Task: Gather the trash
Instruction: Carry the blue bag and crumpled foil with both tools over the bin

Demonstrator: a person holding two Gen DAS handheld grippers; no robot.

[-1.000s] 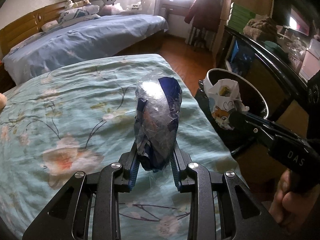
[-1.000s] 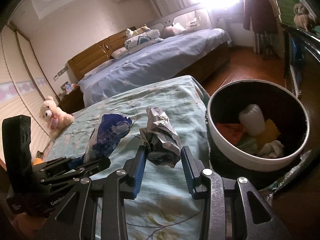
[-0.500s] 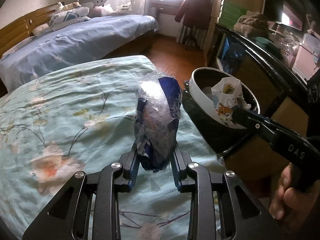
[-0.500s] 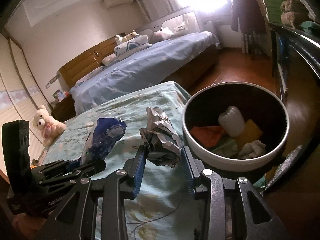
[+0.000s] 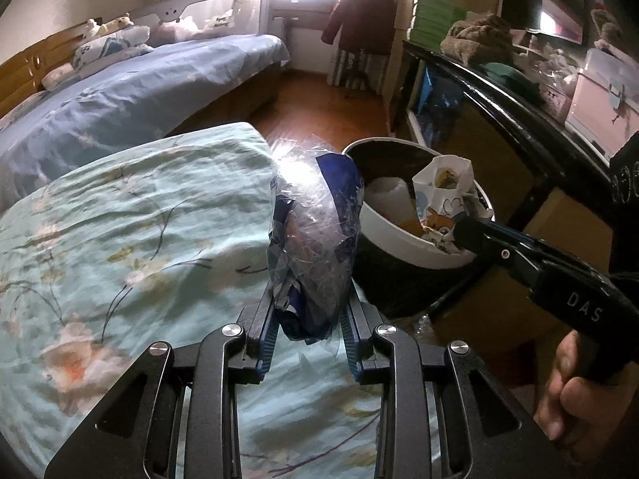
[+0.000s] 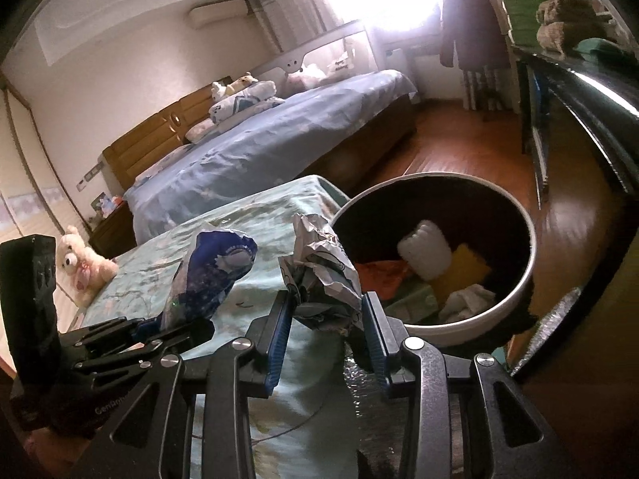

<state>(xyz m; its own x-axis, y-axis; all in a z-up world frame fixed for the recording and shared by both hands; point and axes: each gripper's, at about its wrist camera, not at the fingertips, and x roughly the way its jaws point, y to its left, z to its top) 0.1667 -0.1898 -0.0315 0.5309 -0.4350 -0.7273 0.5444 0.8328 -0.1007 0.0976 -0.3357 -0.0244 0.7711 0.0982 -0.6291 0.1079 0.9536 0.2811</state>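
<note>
Blue-padded jaws of the left gripper (image 5: pixel 309 319) pinch a blue plastic wrapper (image 5: pixel 313 247), held upright beside the trash bin (image 5: pixel 393 225). Nearer the bin, the right gripper (image 6: pixel 325 311) clamps crumpled printed paper (image 6: pixel 323 275). Only the right view shows the bin's contents: a white bottle (image 6: pixel 425 249), orange and yellow scraps.

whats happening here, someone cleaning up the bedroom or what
A person is collecting trash with a handheld gripper in each hand. The left gripper is shut on a blue plastic wrapper, the right gripper on a crumpled paper wrapper. Both hang over the floral bedspread, beside the round trash bin, which already holds several scraps. Nothing has been dropped yet.
</note>
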